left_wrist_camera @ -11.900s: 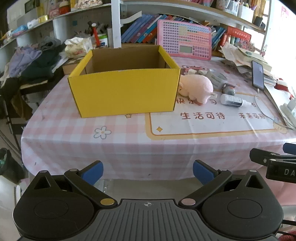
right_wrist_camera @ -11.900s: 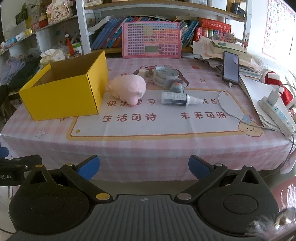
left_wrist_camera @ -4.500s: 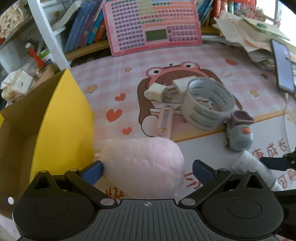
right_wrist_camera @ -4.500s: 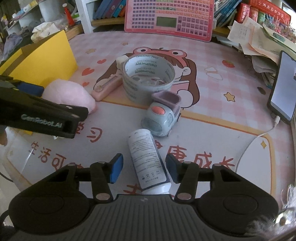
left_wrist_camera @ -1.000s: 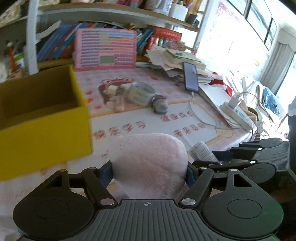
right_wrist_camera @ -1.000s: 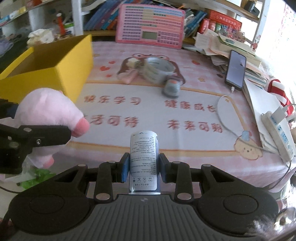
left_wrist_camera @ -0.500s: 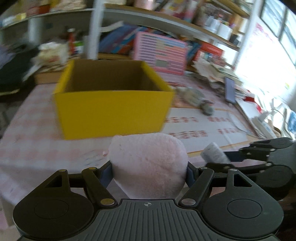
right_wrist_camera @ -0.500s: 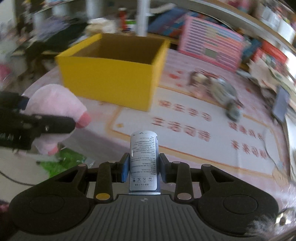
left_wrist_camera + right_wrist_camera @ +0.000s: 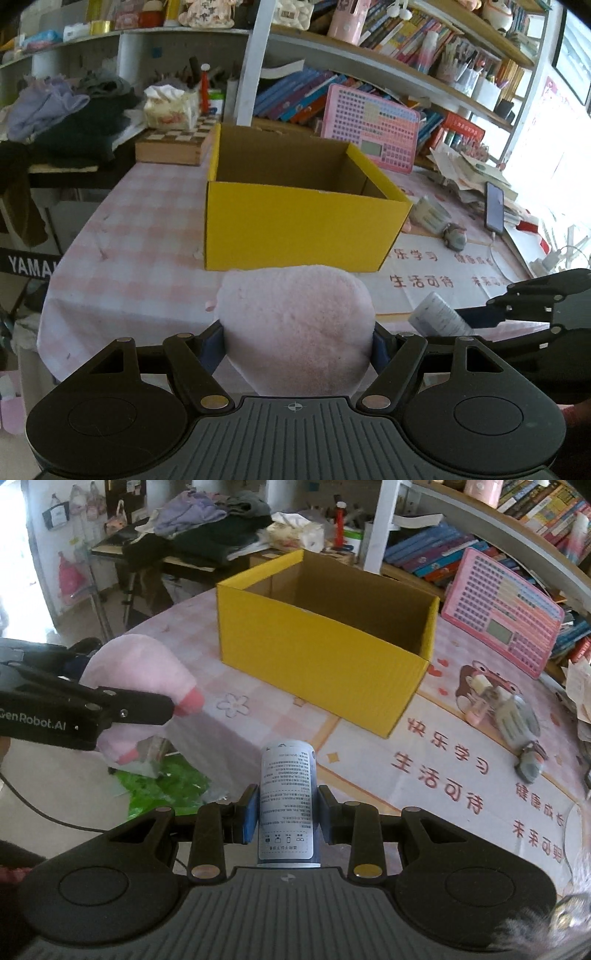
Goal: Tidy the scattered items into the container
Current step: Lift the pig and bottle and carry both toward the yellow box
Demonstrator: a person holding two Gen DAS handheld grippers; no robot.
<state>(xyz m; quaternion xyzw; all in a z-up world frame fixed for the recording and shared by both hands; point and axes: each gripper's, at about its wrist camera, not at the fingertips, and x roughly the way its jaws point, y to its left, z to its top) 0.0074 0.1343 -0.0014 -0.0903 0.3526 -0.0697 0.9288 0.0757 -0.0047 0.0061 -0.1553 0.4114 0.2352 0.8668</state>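
On the pink tabletop (image 9: 147,236), the yellow box (image 9: 295,225) stands ahead of both claws; the left claw (image 9: 297,339) pinches the plush pig (image 9: 295,332), the right claw (image 9: 287,816) pinches the white bottle (image 9: 287,797).

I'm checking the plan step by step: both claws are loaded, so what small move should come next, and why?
Probably carry the left claw forward until the pink plush pig is over the yellow box. The pig is gripped short of the box's near wall, and what shows of the box inside is bare. The right claw holding the white bottle can follow.
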